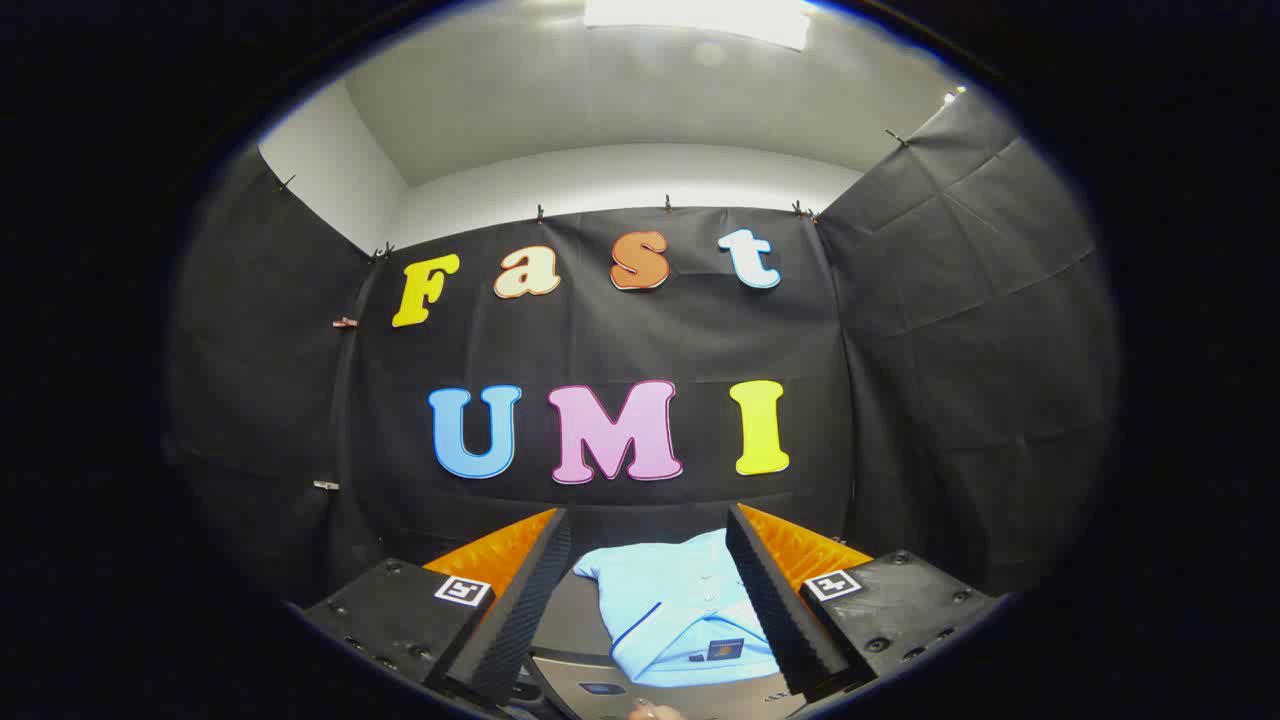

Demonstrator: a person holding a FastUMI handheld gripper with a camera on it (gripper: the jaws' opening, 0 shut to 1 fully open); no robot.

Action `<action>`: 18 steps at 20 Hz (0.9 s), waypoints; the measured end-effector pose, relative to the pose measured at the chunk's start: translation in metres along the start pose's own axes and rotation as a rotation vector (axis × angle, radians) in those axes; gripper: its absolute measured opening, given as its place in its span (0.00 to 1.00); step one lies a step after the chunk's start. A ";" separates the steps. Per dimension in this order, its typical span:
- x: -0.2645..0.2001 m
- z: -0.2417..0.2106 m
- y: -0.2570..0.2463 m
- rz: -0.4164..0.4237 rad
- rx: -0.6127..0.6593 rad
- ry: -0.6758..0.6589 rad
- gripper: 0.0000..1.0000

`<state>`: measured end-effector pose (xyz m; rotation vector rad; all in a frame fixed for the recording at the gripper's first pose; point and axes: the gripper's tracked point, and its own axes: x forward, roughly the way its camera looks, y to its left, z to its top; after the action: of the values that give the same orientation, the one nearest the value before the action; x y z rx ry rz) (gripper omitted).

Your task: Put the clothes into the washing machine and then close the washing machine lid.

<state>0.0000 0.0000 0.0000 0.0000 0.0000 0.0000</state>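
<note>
jaws: the gripper (648, 540) has its jaws spread wide open, nothing pinched between them, both fingers (520, 600) running forward side by side with a big gap

pose: gripper is held about level, looking across the booth rather than down, so you mostly see wall above the finger tips

closest bit: right at the base between the fingers there's a grey panel-like surface (590, 675), plus a tiny sliver of something pale below it, too small to tell what it is

clothes: folded light blue polo shirt with a dark trim line and a small dark tag (672, 612), lying flat in the gap between the two fingers, a bit closer to the right one, whose inner edge covers part of it

contact: shirt isn't gripped

far: black cloth booth wall (960, 380) behind everything, white ceiling with a bright light panel (700, 18) up top
</note>
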 end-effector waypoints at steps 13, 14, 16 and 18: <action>-0.009 -0.002 -0.005 0.010 0.002 0.008 0.98; -0.009 -0.002 -0.007 0.006 0.001 0.008 0.98; -0.008 0.000 -0.008 0.003 0.001 0.004 0.98; -0.006 0.000 -0.009 -0.001 -0.001 0.004 0.98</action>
<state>-0.0059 -0.0086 -0.0002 -0.0010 0.0036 -0.0012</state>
